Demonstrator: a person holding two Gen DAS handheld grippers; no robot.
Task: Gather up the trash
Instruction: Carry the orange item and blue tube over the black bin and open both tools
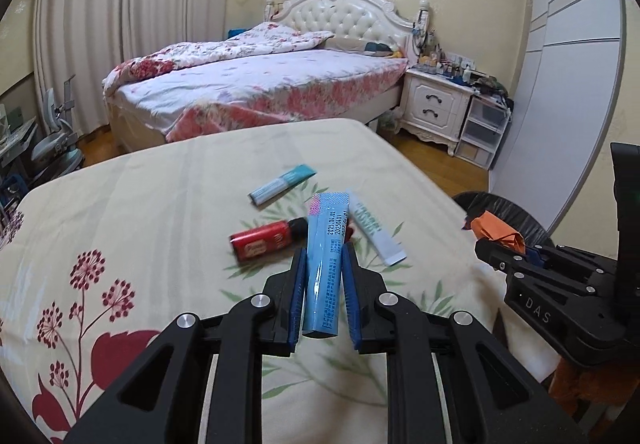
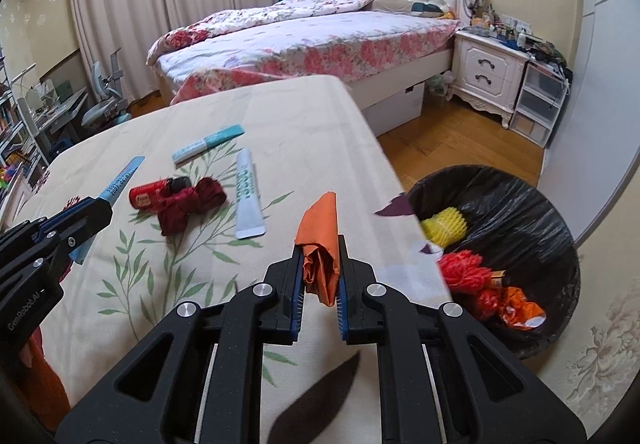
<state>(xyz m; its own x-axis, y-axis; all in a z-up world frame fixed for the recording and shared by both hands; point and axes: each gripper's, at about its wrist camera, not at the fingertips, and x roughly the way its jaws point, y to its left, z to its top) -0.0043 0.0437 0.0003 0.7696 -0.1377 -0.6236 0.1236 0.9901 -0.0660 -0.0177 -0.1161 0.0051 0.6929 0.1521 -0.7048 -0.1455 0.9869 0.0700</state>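
My left gripper [image 1: 323,258] is shut on a light blue tube [image 1: 324,264] and holds it above the floral cloth-covered table [image 1: 140,204]. My right gripper [image 2: 320,246] is shut on a crumpled orange paper [image 2: 320,240] near the table's right edge, left of the black-lined trash bin [image 2: 520,212]. On the table lie a red tube [image 2: 150,194], a dark red crumpled wad [image 2: 188,206], a white tube [image 2: 247,196] and a teal-and-white tube [image 2: 208,143]. The bin holds yellow, red and orange scraps.
A bed [image 2: 312,40] stands beyond the table, with a white nightstand [image 2: 486,70] and plastic drawers [image 2: 538,104] to its right. Wooden floor lies between table and bed. A desk and chair [image 2: 104,100] stand at the left by the curtains.
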